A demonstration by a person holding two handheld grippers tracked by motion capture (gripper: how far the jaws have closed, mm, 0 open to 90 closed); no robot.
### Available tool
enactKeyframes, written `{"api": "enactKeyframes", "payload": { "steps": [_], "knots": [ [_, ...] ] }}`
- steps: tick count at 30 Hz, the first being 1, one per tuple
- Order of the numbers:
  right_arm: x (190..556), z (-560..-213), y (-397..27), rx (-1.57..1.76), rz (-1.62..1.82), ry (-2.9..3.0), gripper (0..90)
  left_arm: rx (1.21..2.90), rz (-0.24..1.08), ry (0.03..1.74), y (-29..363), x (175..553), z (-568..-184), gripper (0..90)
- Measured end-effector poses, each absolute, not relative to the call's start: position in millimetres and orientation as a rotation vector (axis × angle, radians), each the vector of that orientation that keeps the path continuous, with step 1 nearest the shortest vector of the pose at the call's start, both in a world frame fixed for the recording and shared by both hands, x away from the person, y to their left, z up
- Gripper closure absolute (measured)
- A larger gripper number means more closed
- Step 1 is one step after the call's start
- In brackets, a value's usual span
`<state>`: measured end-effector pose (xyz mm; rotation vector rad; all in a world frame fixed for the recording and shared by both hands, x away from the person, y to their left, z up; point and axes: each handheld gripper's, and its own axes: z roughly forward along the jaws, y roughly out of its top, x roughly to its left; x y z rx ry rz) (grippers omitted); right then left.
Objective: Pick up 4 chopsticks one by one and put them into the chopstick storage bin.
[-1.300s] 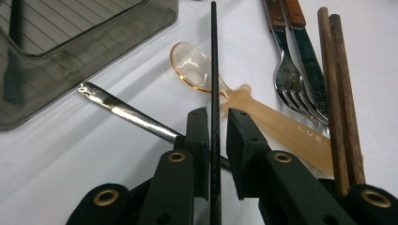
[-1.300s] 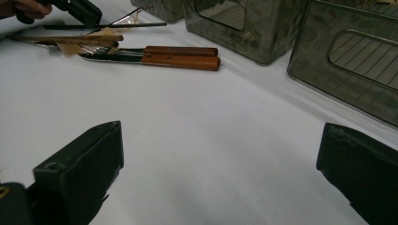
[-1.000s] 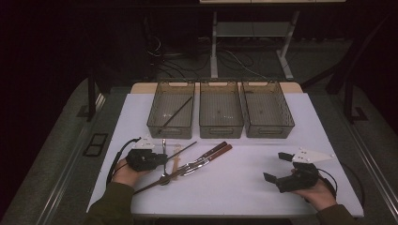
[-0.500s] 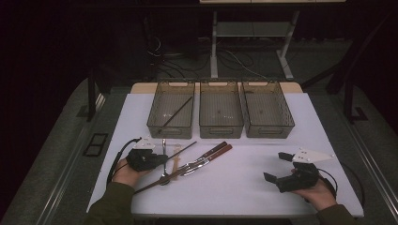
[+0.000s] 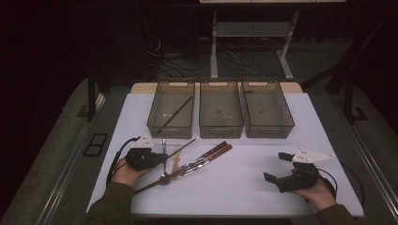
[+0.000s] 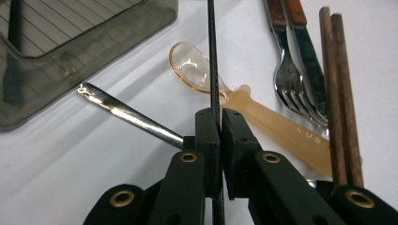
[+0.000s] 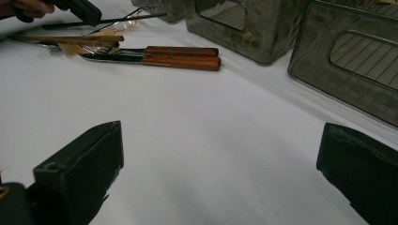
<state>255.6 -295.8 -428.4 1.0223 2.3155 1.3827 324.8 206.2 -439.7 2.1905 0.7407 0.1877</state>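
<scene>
The left gripper [image 6: 219, 123] is clamping a thin, straight black chopstick [image 6: 212, 56], pointing toward twelve o'clock above the translucent amber spoon [image 6: 244, 110]; the right gripper [image 5: 281, 168] is resting wide open.

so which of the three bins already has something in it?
The left bin: a black chopstick lies diagonally inside. The middle bin and right bin hold none.

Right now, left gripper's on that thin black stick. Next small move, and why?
Probably lift it straight up. The left gripper has just closed its jaws on the black chopstick, which lies across the translucent spoon beside the fork. A similar black stick already lies in the left bin, likely its destination.
</scene>
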Motion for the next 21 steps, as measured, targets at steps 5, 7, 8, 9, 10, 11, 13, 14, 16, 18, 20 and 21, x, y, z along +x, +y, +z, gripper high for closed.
{"api": "enactKeyframes", "payload": {
  "steps": [5,7,8,9,10,11,13,14,16,18,20,21],
  "knots": [
    [255.5,-428.4,-295.8,1.025,1.386,2.314,1.2,2.189,0.179,0.744,206.7,324.1,-435.5,85.6],
    [255.5,-428.4,-295.6,1.02,1.392,2.313,1.1,2.179,0.184,0.749,206.0,323.2,-434.3,85.6],
    [255.3,-428.2,-295.6,1.019,1.392,2.313,1.1,2.181,0.186,0.743,206.1,322.8,-433.2,85.6],
    [255.4,-428.3,-295.6,1.019,1.393,2.314,1.1,2.174,0.185,0.743,206.0,322.1,-432.4,85.6],
    [255.4,-428.4,-295.5,1.02,1.394,2.314,1.1,2.172,0.189,0.74,206.1,321.7,-431.4,85.6],
    [255.6,-428.6,-295.4,1.02,1.393,2.315,1.1,2.169,0.193,0.739,206.2,321.2,-430.4,85.6],
    [255.9,-429.1,-294.7,1.028,1.395,2.318,1.1,2.164,0.195,0.74,206.6,320.3,-428.8,85.6],
    [256.5,-429.7,-294.5,1.023,1.394,2.319,1.1,2.161,0.194,0.742,206.7,319.8,-428.2,85.6],
    [257.6,-431.0,-293.8,1.03,1.385,2.326,1.1,2.157,0.198,0.738,207.4,319.3,-427.1,85.6],
    [259.0,-432.4,-293.2,1.041,1.384,2.33,1.1,2.152,0.2,0.744,207.6,318.1,-425.5,85.6],
    [260.1,-433.5,-292.6,1.045,1.373,2.338,1.1,2.143,0.204,0.742,207.7,317.2,-423.8,85.6],
    [260.9,-434.1,-292.6,1.042,1.373,2.342,1.1,2.14,0.203,0.743,207.7,316.4,-422.7,85.6]
  ]
}}
